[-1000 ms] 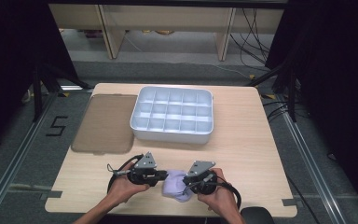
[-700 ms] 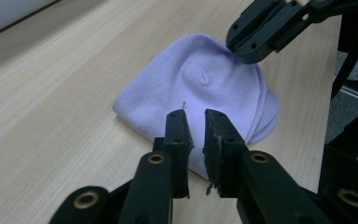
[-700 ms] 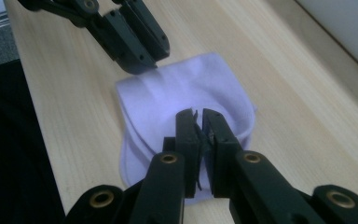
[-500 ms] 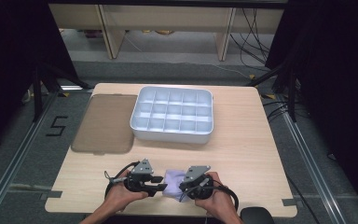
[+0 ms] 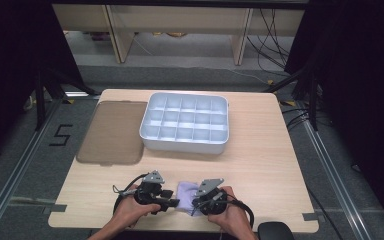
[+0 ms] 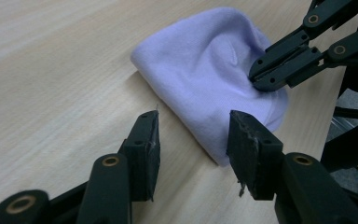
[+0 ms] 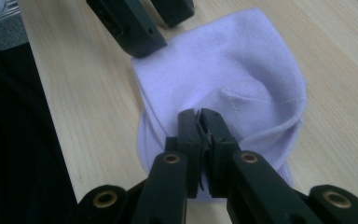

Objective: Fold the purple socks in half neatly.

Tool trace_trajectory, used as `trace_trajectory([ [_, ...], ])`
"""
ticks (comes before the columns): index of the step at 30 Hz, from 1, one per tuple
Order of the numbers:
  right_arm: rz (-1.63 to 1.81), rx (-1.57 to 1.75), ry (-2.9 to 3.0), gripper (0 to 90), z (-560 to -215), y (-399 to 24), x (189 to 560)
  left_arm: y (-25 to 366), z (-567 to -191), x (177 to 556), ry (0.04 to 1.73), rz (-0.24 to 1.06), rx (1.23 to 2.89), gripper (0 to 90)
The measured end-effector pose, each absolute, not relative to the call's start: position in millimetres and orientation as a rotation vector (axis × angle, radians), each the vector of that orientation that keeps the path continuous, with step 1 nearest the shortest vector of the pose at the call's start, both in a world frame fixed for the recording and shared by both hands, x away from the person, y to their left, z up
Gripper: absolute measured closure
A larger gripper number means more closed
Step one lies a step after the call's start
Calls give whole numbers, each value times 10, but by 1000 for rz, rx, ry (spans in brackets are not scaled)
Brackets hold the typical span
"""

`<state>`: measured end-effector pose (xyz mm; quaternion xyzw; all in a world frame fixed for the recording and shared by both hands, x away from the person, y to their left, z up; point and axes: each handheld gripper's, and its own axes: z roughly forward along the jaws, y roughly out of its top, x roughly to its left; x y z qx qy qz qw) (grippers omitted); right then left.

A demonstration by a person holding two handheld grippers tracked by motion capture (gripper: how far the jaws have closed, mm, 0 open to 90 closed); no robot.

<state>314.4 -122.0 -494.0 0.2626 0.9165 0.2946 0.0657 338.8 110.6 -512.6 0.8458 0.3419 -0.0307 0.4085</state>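
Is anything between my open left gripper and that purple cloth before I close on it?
Nothing visible. The left gripper is open, its jaws at the near edge of the purple cloth with only bare table between. The right gripper already pinches the cloth's far side.

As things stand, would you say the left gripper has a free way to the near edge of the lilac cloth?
Probably yes. The left gripper has its jaws open right at the edge of the lilac cloth, with bare table between them. The right gripper pinches the cloth on another side, apart from it.
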Motion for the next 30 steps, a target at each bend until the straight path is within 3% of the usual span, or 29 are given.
trace_trajectory([
  [9, 922, 736, 2763, 873, -4952, -1220, 3166, 1010, -5153, 3401, 854, -90, 2105, 592],
  [16, 931, 742, 2749, 866, -4950, -1215, 3173, 998, -5131, 3379, 777, 2, 2135, 808],
  [30, 956, 583, 2769, 872, -4991, -808, 3121, 1102, -4983, 3391, 716, 76, 2182, 832],
])
